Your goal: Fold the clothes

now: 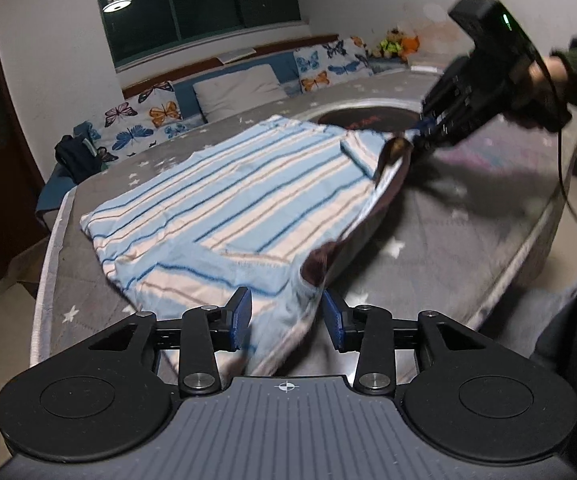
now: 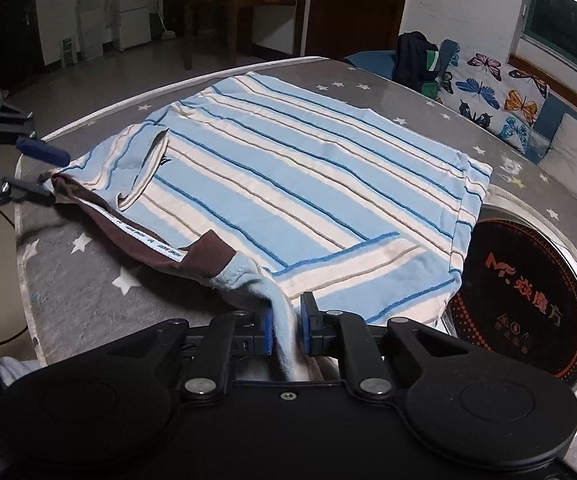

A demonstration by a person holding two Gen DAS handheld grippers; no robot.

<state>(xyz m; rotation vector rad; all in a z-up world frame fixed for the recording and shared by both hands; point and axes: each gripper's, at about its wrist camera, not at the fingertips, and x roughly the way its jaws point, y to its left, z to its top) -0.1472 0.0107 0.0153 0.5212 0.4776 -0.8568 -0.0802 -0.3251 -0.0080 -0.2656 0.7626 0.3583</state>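
Observation:
A light-blue and white striped garment [image 1: 224,208] with a brown waistband [image 2: 144,248] lies spread flat on a grey star-patterned surface [image 2: 88,292]. In the left wrist view my left gripper [image 1: 287,320] stands open at the near corner, where the cloth edge runs loosely between its blue pads [image 1: 240,316]. The right wrist view has my left gripper [image 2: 42,172] at the far left, by the waistband's end. My right gripper [image 2: 287,330] is shut on a pale-blue fold of the garment [image 2: 280,184] at the other waistband corner. That right gripper [image 1: 418,134] shows blurred at the upper right, held by a hand [image 1: 544,72].
A round black plate with red lettering [image 2: 528,288] is set into the surface beside the garment. Butterfly-print cushions [image 1: 140,120] and a dark bag [image 2: 414,60] line the far side. A wooden table [image 2: 244,12] and a white fridge stand across the room. A cable [image 1: 564,184] hangs from the right gripper.

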